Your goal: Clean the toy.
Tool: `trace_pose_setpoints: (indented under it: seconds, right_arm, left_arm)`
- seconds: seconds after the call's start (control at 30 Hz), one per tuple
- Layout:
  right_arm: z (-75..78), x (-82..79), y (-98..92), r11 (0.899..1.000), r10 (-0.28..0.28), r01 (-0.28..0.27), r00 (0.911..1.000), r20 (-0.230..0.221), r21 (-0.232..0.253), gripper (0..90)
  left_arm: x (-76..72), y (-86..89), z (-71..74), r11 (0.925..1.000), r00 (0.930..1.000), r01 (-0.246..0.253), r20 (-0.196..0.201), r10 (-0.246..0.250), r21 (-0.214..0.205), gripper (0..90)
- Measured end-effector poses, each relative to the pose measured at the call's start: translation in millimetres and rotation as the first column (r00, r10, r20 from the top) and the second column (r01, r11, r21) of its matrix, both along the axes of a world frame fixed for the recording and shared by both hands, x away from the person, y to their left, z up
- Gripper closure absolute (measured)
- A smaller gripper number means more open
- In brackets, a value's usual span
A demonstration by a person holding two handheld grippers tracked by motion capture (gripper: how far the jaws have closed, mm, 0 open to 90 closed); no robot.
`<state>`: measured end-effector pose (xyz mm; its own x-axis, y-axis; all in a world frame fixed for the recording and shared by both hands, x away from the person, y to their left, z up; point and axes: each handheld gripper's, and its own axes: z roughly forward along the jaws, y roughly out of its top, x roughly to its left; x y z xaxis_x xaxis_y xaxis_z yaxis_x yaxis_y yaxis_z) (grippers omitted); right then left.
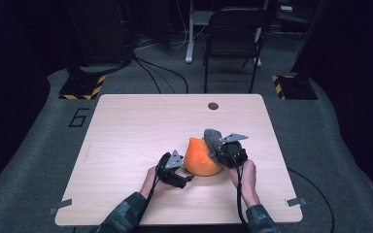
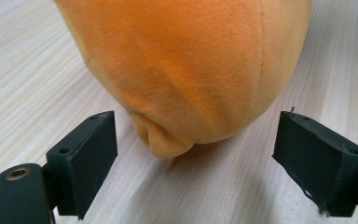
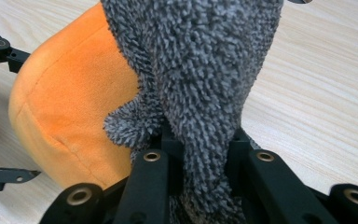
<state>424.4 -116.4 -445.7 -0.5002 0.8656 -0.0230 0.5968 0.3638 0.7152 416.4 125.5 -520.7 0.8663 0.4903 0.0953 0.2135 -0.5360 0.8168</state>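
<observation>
An orange plush toy (image 1: 200,156) lies on the wooden table (image 1: 126,126), slightly right of the middle near the front. My left gripper (image 1: 187,177) sits at its left side with jaws open; in the left gripper view the orange plush (image 2: 186,70) fills the space just ahead, a small nub pointing between the fingers (image 2: 86,158), which do not touch it. My right gripper (image 1: 218,148) is shut on a grey fuzzy cloth (image 1: 212,137) at the toy's right side. In the right gripper view the grey cloth (image 3: 205,84) rises from the closed jaws, with the orange plush (image 3: 74,112) behind it.
A small dark hole (image 1: 213,106) sits near the table's far edge. A folding chair (image 1: 233,39) stands beyond the table. Cables run across the grey floor. Metal clips (image 1: 295,201) mark the front corners of the table.
</observation>
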Motion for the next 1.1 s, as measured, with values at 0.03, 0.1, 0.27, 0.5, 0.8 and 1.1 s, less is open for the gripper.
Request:
trace_pose_setpoints:
  seconds: [0.03, 0.1, 0.27, 0.5, 0.8, 1.1]
  right_arm:
    - [0.0, 0.0, 0.1, 1.000, 0.000, 0.000, 1.0000, 0.000, 0.000, 76.4]
    - [-0.1, -0.1, 0.3, 1.000, 0.001, -0.001, 1.0000, 0.000, 0.000, 76.5]
    - [-0.1, 0.0, 0.2, 1.000, -0.001, 0.001, 1.0000, 0.000, 0.000, 76.4]
    - [-0.3, 0.1, -0.1, 1.000, -0.005, 0.005, 1.0000, -0.003, 0.004, 76.4]
    - [1.1, -0.3, -2.0, 1.000, 0.005, -0.005, 1.0000, 0.005, 0.019, 76.0]
    - [20.5, -3.7, -55.9, 0.986, -0.153, 0.148, 0.9867, 0.055, 0.076, 75.6]
  left_arm:
    - [-0.5, -1.5, -0.2, 1.0000, 1.0000, 0.008, 0.002, -0.008, 0.003, 14.6]
    - [-1.3, -3.2, -0.1, 0.9999, 0.9998, 0.010, 0.017, -0.010, 0.004, 15.1]
    - [-4.2, -9.5, -2.4, 0.9998, 0.9984, 0.013, 0.054, -0.014, 0.016, 16.5]
    - [-6.7, -10.4, -3.5, 1.0000, 0.9958, -0.003, 0.092, 0.003, 0.002, 40.4]
    - [-8.5, -12.3, -4.1, 0.9997, 0.9956, -0.017, 0.092, 0.015, 0.016, 65.3]
    - [-8.3, -12.1, -3.7, 0.9994, 0.9955, -0.033, 0.090, 0.032, 0.010, 69.9]
